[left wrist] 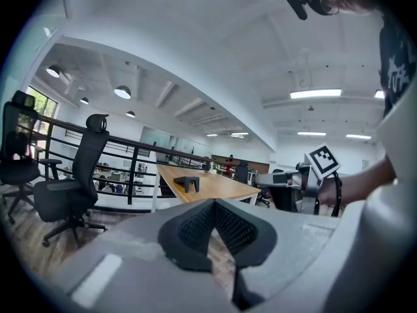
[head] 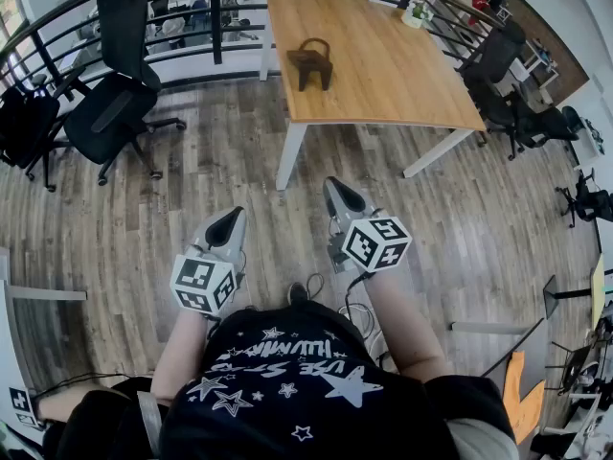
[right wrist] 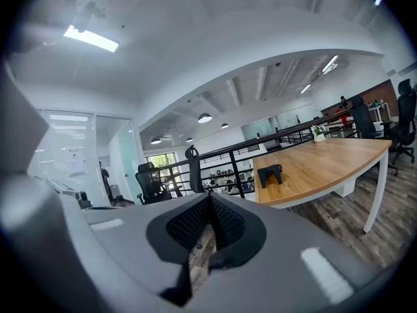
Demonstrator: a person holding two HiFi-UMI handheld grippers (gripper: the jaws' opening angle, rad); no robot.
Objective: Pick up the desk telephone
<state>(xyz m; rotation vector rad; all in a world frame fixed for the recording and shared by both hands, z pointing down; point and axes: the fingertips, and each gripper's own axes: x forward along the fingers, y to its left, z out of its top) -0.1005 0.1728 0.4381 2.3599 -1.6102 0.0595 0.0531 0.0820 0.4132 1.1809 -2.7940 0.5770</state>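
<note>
The desk telephone [head: 309,60], a dark angular object, sits on the wooden table [head: 402,75] near its left edge, far ahead of me. It also appears small in the left gripper view [left wrist: 187,183] and in the right gripper view [right wrist: 269,173]. My left gripper [head: 233,220] and right gripper [head: 337,188] are held close to my body over the wood floor, well short of the table. Both point forward toward the table. Each has its jaws together at the tips with nothing between them [left wrist: 214,204] [right wrist: 210,197].
A black office chair [head: 115,94] stands left of the table, and more black chairs [head: 508,94] stand at its right end. A black railing [head: 192,12] runs behind. A small potted plant [head: 417,12] is at the table's far side. Plank floor lies between me and the table.
</note>
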